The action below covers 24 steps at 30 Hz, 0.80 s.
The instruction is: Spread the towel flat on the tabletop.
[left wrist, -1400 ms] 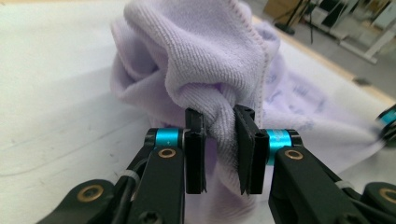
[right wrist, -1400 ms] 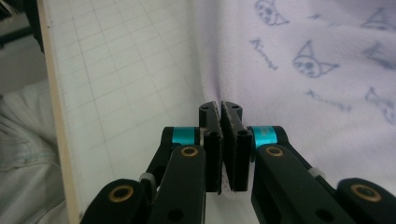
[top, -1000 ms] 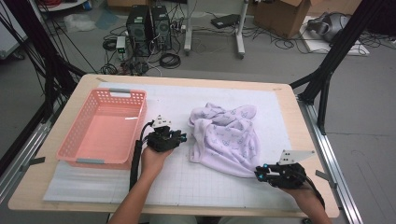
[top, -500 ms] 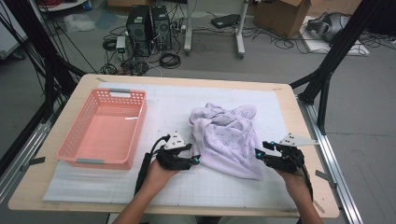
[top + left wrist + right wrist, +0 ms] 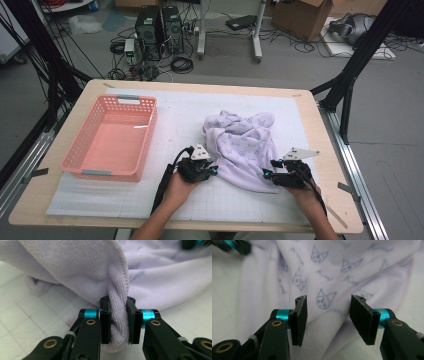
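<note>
Since the earlier frames both hands have come in toward the near edge of the lilac towel [image 5: 241,146], the left from beside the basket and the right from the table's near right corner. The left gripper [image 5: 212,170] now sits at the towel's near left edge, and its jaws have just been closing; in the left gripper view a bunched fold of the terry hem [image 5: 117,315] is pinched tight between the two black pads, the cloth bulging out above and below them. The right gripper [image 5: 267,174] rests at the towel's near right edge. Its jaws have just been opening a little further, and in the right gripper view they stand apart with the printed cloth [image 5: 324,300] lying between and behind them; the pads [image 5: 300,315] do not press on it.

The towel lies crumpled in a heap on the white gridded mat [image 5: 165,125], right of the table's middle, its small cartoon print and lettering facing up. The pink plastic basket [image 5: 86,145] stands on the left part of the mat, well apart from the towel. The mat covers most of the wooden table [image 5: 327,150].
</note>
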{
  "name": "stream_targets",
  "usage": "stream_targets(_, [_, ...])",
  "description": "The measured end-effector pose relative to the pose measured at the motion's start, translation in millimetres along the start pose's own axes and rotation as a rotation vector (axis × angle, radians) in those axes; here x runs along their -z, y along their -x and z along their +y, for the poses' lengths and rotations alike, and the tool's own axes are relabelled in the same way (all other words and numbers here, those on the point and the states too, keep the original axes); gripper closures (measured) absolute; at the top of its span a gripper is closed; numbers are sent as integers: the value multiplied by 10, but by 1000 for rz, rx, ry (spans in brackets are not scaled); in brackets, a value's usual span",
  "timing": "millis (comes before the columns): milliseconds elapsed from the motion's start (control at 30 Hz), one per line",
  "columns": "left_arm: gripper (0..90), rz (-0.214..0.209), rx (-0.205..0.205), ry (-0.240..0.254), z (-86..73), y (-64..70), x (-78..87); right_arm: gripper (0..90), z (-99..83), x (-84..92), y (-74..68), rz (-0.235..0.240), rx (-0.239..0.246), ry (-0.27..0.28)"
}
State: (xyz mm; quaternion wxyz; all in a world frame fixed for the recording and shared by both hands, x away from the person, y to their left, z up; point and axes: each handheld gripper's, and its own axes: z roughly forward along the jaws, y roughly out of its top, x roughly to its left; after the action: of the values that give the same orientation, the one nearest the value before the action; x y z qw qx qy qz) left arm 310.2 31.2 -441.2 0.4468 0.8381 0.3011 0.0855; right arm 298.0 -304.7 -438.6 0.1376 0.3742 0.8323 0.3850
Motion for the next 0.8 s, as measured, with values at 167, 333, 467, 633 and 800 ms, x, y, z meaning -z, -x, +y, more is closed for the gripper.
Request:
stream_targets(167, [772,-89,57,58,-39,-38,274,542,9,-79,-84,-39,53,-39])
stream_targets(333, [773,-152,99,140,-108,-109,537,819,20,-29,-59,-24,56,-47])
stream_targets(467, [771,-102,163,169,-161,-206,553,760,61,-25,-83,4,31,-6])
stream_targets(633, [662,13,233,158,-260,-321,544,594,79,67,-57,-30,-17,75])
stream_targets(800, [491,101,207,169,-251,-326,549,568,4,234,150,-121,-128,140])
